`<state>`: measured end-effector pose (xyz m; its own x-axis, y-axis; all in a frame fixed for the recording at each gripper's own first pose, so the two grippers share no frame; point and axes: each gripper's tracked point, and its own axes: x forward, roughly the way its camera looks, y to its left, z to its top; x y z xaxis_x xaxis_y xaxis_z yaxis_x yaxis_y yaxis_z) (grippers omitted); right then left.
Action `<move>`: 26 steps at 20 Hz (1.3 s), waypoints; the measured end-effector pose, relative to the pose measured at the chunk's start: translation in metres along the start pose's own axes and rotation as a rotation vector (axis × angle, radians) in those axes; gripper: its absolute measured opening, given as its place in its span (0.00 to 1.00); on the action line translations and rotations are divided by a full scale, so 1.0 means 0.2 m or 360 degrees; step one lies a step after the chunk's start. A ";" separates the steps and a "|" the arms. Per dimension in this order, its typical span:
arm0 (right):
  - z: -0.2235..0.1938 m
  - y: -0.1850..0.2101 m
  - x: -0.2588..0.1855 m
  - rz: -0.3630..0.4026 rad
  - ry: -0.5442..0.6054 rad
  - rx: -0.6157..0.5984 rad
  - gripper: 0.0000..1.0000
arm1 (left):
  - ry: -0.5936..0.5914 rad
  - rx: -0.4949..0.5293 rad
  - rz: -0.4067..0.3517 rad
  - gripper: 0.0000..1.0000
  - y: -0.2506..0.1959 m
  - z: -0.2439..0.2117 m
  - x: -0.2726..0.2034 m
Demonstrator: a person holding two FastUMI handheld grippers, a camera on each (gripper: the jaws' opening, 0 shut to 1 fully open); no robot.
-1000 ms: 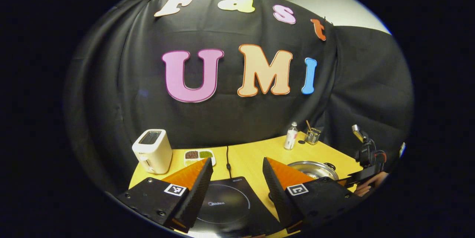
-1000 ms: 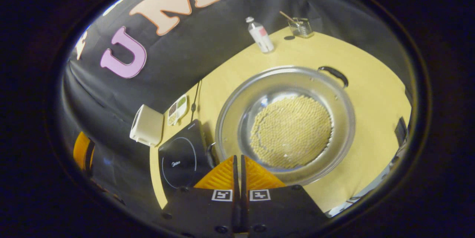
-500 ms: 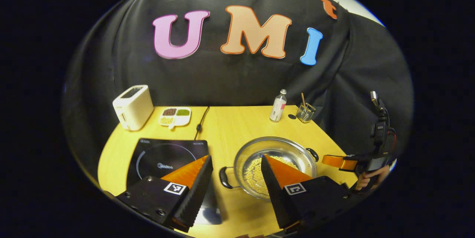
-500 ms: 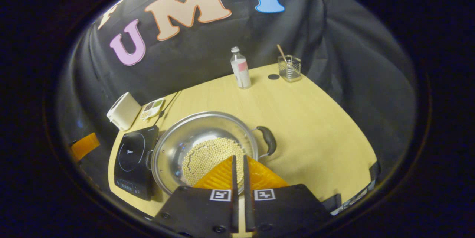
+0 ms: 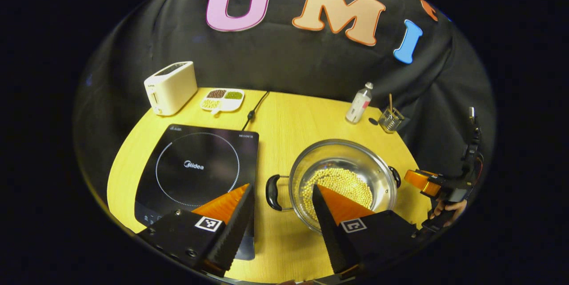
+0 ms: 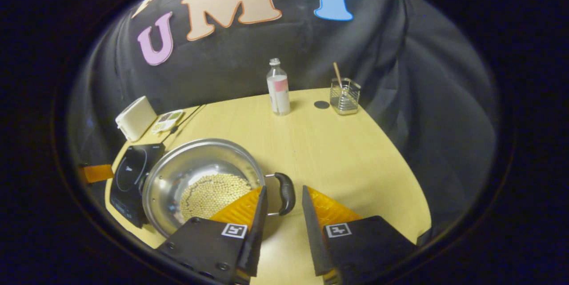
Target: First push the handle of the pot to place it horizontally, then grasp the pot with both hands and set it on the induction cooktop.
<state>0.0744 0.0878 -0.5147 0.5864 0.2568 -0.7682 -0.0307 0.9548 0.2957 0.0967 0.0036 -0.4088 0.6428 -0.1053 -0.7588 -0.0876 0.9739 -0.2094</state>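
Note:
A steel pot (image 5: 340, 178) with pale beans inside stands on the yellow table, to the right of the black induction cooktop (image 5: 200, 169). Its two black handles point left (image 5: 272, 192) and right (image 5: 394, 176). My left gripper (image 5: 282, 187) is open, and the left handle lies just ahead of the gap between its fingers. In the right gripper view, the pot (image 6: 200, 178) sits at lower left with its right handle (image 6: 286, 194) at the fingertips of my open right gripper (image 6: 283, 189). Nothing is gripped. The right gripper (image 5: 422, 180) also appears beside the pot, held by a hand (image 5: 446, 209).
At the back of the table stand a white toaster (image 5: 171, 87), a divided dish of beans (image 5: 222, 98), a small bottle (image 5: 359, 102) and a glass holder with a stick (image 5: 390, 118). The cooktop's cable (image 5: 253, 109) runs toward the wall. The table's front edge is close below both grippers.
My right gripper went from shut to open and shifted from over the pot to its right handle. My left gripper tipped down and came in toward the left handle.

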 end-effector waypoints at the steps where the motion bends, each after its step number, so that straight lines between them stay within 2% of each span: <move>1: 0.00 0.02 0.01 0.0015 0.0006 -0.0001 0.51 | 0.0011 0.0006 -0.0001 0.82 -0.01 -0.02 0.02; 3: 0.00 0.03 0.05 0.0025 0.0029 -0.0016 0.59 | 0.0065 -0.0016 0.0007 0.82 0.01 -0.07 0.10; 5: -0.02 0.02 0.08 0.0016 0.0055 -0.0025 0.61 | 0.0107 -0.0052 -0.0003 0.82 0.00 -0.11 0.17; 9: -0.06 0.01 0.15 0.0016 0.0125 -0.0026 0.61 | 0.0210 -0.0003 0.0010 0.82 0.02 -0.18 0.31; 17: -0.16 0.07 0.30 0.0066 0.0271 -0.0043 0.63 | 0.0368 -0.0062 0.0018 0.81 0.04 -0.29 0.50; 19: -0.16 0.07 0.31 0.0084 0.0278 -0.0037 0.61 | 0.0391 -0.0045 0.0029 0.84 0.05 -0.30 0.53; 20: -0.16 0.07 0.31 0.0085 0.0276 -0.0036 0.68 | 0.0393 -0.0036 0.0035 0.77 0.05 -0.30 0.55; 21: -0.15 0.07 0.32 0.0085 0.0278 -0.0035 0.60 | 0.0397 -0.0034 0.0045 0.83 0.06 -0.31 0.55; 22: -0.16 0.07 0.31 0.0093 0.0288 -0.0031 0.59 | 0.0388 -0.0024 0.0059 0.81 0.07 -0.30 0.56; 23: -0.16 0.07 0.32 0.0104 0.0288 -0.0011 0.58 | 0.0393 -0.0010 0.0075 0.73 0.09 -0.31 0.57; 26: -0.17 0.07 0.33 0.0159 0.0306 0.0052 0.55 | 0.0379 -0.0017 0.0066 0.66 0.09 -0.30 0.59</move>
<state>0.0851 0.1242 -0.5808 0.4166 0.3764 -0.8275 -0.0530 0.9188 0.3912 0.1243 -0.0033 -0.5391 0.4407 -0.1109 -0.8908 -0.1191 0.9763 -0.1805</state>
